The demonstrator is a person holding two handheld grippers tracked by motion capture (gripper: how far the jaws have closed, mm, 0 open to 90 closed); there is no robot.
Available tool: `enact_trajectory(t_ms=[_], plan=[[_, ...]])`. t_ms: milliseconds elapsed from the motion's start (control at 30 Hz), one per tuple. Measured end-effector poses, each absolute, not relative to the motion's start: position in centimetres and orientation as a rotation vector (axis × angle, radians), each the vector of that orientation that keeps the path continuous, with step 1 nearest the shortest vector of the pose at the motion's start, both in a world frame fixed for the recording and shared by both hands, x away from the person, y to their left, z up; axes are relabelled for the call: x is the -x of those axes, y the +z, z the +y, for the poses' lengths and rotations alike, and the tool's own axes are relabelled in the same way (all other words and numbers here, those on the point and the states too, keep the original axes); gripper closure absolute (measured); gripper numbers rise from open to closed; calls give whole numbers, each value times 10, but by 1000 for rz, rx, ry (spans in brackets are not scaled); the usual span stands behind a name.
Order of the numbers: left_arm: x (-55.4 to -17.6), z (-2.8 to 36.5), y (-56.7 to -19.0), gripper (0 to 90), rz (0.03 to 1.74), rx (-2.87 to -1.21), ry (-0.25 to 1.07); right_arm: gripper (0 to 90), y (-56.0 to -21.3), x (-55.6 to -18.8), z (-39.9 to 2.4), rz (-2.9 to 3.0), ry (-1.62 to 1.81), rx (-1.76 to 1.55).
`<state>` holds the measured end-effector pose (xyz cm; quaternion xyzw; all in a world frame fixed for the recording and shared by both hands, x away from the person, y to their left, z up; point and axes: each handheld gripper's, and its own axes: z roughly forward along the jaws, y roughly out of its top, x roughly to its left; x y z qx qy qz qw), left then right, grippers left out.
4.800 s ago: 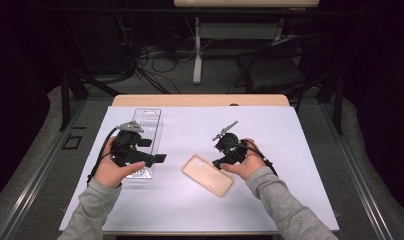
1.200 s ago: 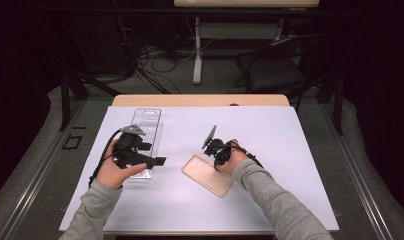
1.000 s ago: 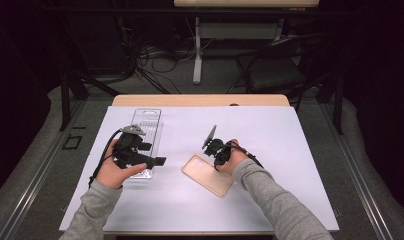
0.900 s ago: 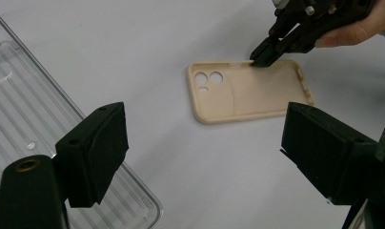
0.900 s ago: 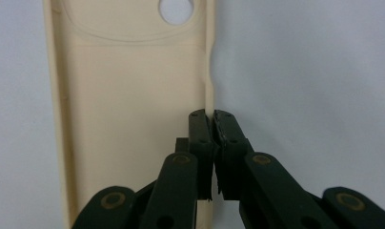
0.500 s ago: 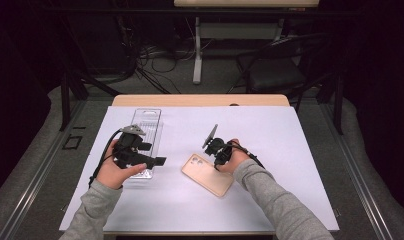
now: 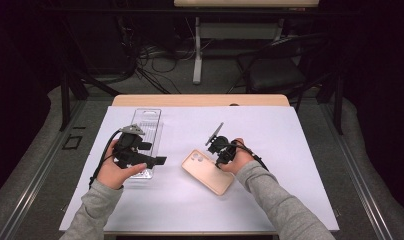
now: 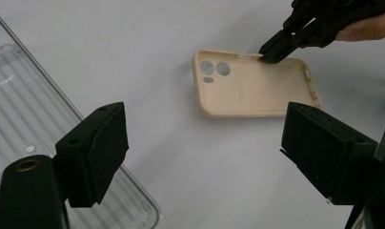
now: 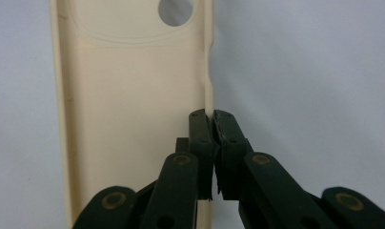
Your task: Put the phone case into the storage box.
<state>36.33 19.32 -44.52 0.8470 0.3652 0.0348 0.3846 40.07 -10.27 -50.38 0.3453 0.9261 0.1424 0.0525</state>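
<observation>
**Right gripper pinches the rim of a phone case**

In the high view, both forearms enter from the bottom edge. The right gripper (image 7: 221, 150) sits at centre frame, its jaws closed tight on the long side wall of a beige soft-plastic phone case (image 7: 208, 171), one jaw inside the shell and one outside. The case lies open side up on the white table cover (image 7: 290, 150), camera holes toward the upper left. The left gripper (image 7: 160, 161), left of centre, hovers with jaws spread wide and empty, partly above a clear ribbed plastic tray (image 7: 146, 122), apart from the case.
</observation>
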Motion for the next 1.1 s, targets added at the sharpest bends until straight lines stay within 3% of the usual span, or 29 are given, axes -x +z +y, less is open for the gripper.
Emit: enact_trajectory(t_ms=[1100], plan=[[-359, 178, -452, 182, 957, -2118, 78, 875, -489, -372, -120, 2580, 816, -1168]])
